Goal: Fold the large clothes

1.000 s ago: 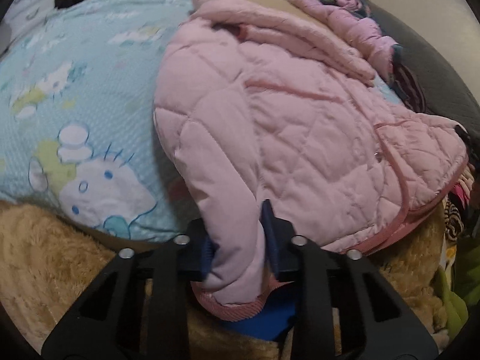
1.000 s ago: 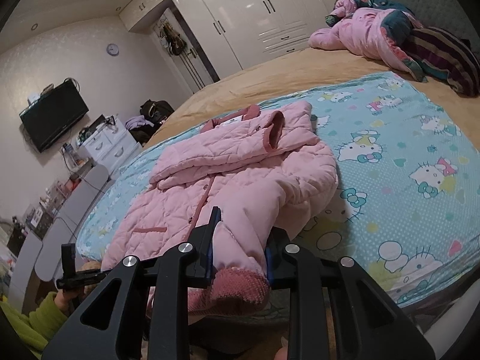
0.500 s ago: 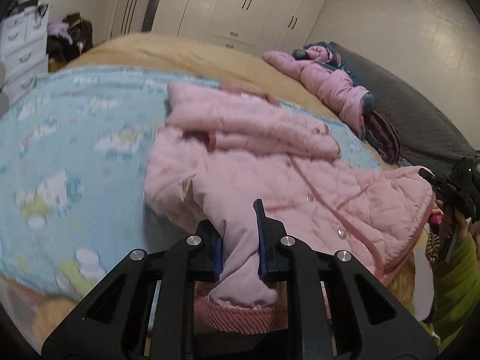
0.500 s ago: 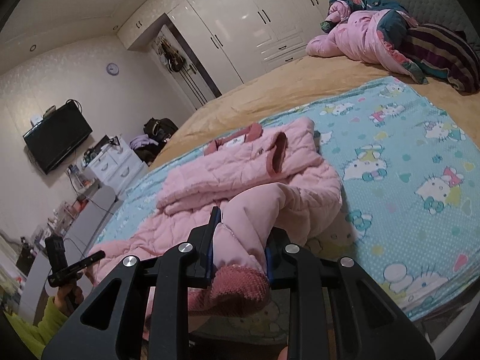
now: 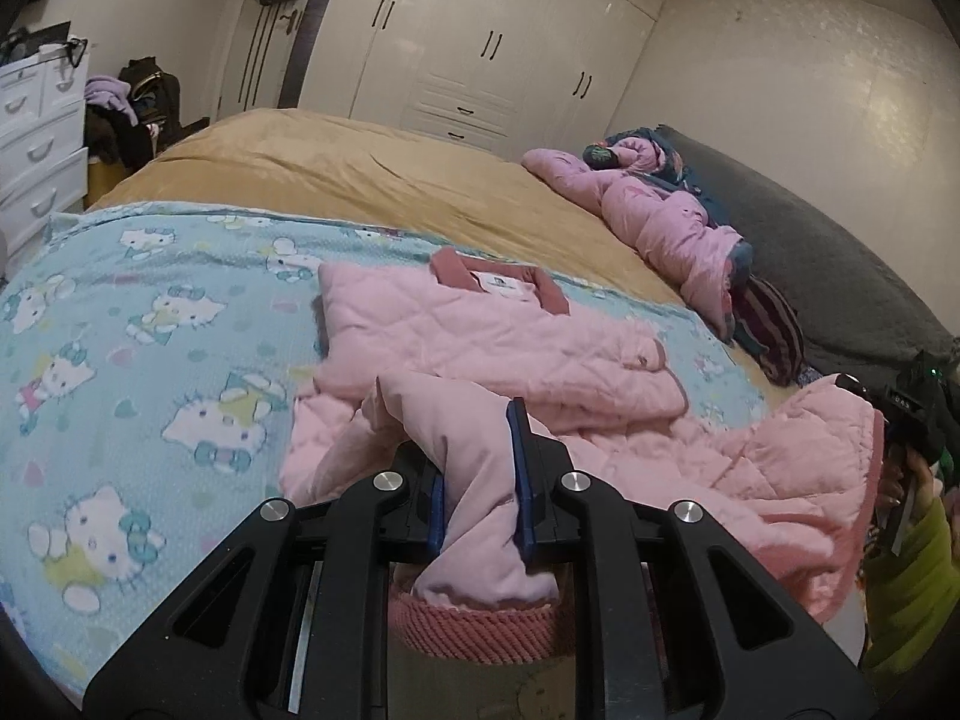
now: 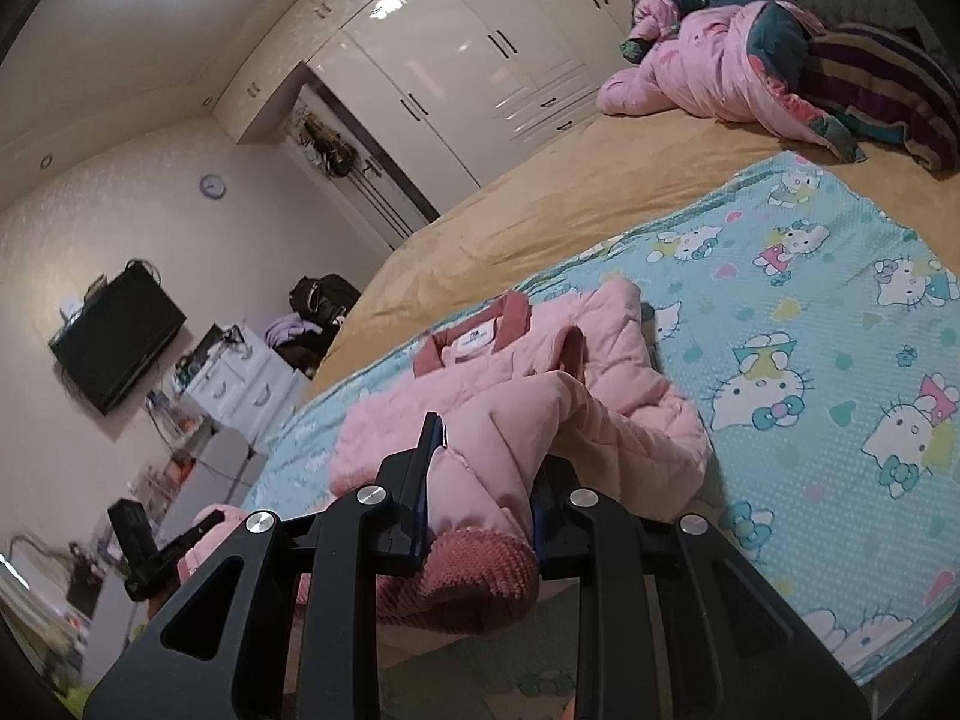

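A pink quilted jacket (image 5: 516,348) lies partly folded on a blue cartoon-cat blanket (image 5: 150,324) spread across a bed (image 5: 360,174) with a tan cover, its collar toward the far side and its lower edge lifted off the blanket at the near side. The left gripper (image 5: 477,468) has its jaws clamped on a bunched fold of the jacket's pink fabric, a ribbed dark-pink cuff (image 5: 480,624) hanging just below them. The right gripper (image 6: 480,480) likewise has its jaws closed on the jacket (image 6: 540,408), with another ribbed cuff (image 6: 474,576) bulging out beneath them. In the left wrist view the jacket's near right corner is raised beside the other gripper (image 5: 912,414), held in a hand with a green sleeve (image 5: 912,576); in the right wrist view the opposite gripper (image 6: 162,546) shows low at the left edge against pink fabric. At the head of the bed, well apart from the jacket, a second pink padded coat (image 5: 660,222) lies crumpled beside a striped garment (image 5: 774,336) and a grey headboard (image 5: 828,252). White wardrobes (image 5: 492,60) line the far wall, a white chest of drawers (image 5: 36,144) stands at the left, and a wall-mounted television (image 6: 114,336) and a round clock (image 6: 212,186) appear in the right wrist view.
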Motion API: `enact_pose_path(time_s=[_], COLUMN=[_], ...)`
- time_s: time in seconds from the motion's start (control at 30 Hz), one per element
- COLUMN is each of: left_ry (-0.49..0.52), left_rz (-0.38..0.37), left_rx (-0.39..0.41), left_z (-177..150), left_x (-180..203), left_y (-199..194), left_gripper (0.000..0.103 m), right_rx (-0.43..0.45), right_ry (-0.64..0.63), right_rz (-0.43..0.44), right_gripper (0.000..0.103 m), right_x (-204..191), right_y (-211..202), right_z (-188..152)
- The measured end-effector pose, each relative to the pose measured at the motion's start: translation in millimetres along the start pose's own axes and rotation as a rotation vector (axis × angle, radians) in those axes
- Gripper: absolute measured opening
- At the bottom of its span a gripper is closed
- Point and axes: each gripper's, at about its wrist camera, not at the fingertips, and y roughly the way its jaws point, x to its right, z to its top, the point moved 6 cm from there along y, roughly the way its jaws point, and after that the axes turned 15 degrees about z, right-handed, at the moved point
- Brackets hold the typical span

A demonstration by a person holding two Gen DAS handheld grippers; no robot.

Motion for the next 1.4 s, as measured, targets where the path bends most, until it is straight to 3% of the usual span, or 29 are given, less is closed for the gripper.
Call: enact_pose_path(time_s=[0.6, 0.73, 0.83, 1.0, 1.4], left_ry=[-0.092, -0.130, -0.109, -0.077, -0.068], left_rz=[0.068, 0.075, 0.105, 0.118, 0.077], left_rx=[-0.018, -0.006, 0.012, 0.018, -0.036], left_z=[65.4, 74.1, 78.8, 82.5, 80.6], left_x=[-13.1, -20.6, -19.5, -21.0, -28.2], left_y=[60.6, 78.8, 89.9, 111.9, 162.6], left_gripper=[0.010, 0.010, 0.010, 0.011, 0.012], right_rx=[0.025, 0.025, 0.017, 0.018, -0.032], right_ry=[0.062, 0.042, 0.003, 0.005, 0.070], right_rz=[-0.074, -0.141, -0.199, -0.218, -0.265], right_gripper=[0.023, 0.023, 0.023, 0.023, 0.031], right_x=[32.7, 42.7, 45.6, 57.5, 87.8], right_y=[70.3, 84.2, 93.6, 103.1, 131.1], right_z=[62.7, 71.9, 75.8, 76.4, 78.8])
